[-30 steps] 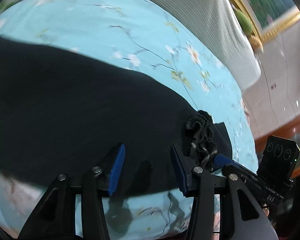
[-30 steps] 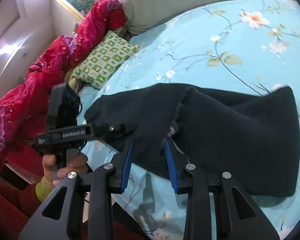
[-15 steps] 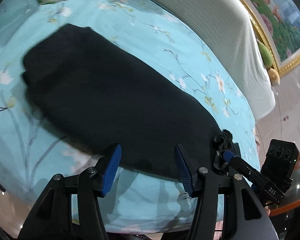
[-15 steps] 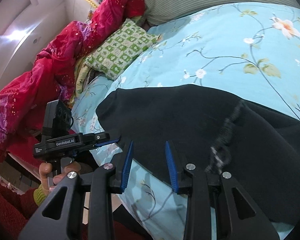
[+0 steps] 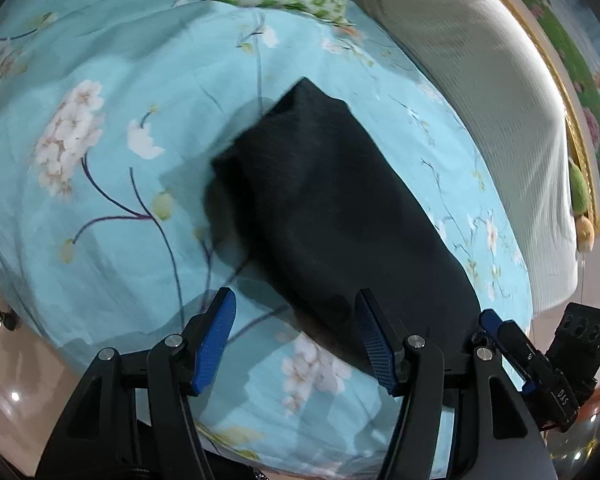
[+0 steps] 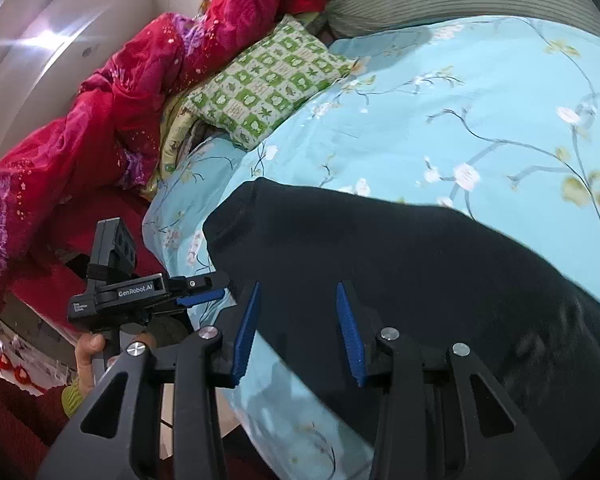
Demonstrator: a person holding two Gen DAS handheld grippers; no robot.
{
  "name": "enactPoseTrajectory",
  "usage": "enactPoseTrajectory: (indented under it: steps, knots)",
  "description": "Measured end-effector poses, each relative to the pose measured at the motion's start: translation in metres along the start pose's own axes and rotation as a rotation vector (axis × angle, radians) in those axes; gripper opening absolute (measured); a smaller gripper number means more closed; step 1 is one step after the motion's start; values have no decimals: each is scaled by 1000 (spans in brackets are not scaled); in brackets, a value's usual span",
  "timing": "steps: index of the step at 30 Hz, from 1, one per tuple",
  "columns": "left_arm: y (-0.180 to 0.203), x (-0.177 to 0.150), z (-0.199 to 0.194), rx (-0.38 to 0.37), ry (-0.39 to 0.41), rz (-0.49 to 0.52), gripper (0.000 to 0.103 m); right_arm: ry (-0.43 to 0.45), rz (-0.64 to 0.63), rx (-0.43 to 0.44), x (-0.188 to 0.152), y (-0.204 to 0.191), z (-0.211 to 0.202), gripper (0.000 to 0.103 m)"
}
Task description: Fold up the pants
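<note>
Black pants [image 5: 336,216] lie as a long folded band on the light blue floral bedsheet [image 5: 112,208]. My left gripper [image 5: 296,338] hovers over the near edge of the pants. Its jaws are opening and its blue pads [image 5: 216,340] press on nothing. In the right wrist view the pants [image 6: 400,264] fill the lower right, with their rounded end towards the left. My right gripper [image 6: 298,328] hangs over that edge. Its jaws are also opening, and the cloth below is not pinched. Each view shows the other gripper: the right gripper [image 5: 496,326] and the left gripper [image 6: 202,296], which a hand [image 6: 90,346] holds.
A green checked pillow [image 6: 268,84] and a red quilt [image 6: 112,120] lie at the head of the bed. A ribbed pale cushion [image 5: 472,64] runs along the far side under a gold-framed picture [image 5: 572,92]. The bed edge drops to a shiny floor [image 5: 16,392].
Both grippers have swept along the pants towards the leg end. The drawstring waist has left the views. The left jaws stand wider and the right jaws slightly wider.
</note>
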State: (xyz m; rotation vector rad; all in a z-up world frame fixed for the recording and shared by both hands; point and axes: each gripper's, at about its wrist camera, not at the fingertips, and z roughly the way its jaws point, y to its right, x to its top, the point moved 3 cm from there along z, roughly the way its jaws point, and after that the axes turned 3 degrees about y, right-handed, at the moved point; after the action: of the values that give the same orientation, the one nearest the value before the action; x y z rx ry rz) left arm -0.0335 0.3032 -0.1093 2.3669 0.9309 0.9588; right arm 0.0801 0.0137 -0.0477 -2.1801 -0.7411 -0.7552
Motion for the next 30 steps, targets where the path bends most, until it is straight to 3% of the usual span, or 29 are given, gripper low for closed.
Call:
enactPoseTrajectory:
  steps: [19,30]
  knots:
    - [-5,22,14,-5,57,-21,63,-200,-261,17,83,-36,121,46]
    - [-6,27,18,-17,76,-10,60,-415,-468,18,84,-50,192,46]
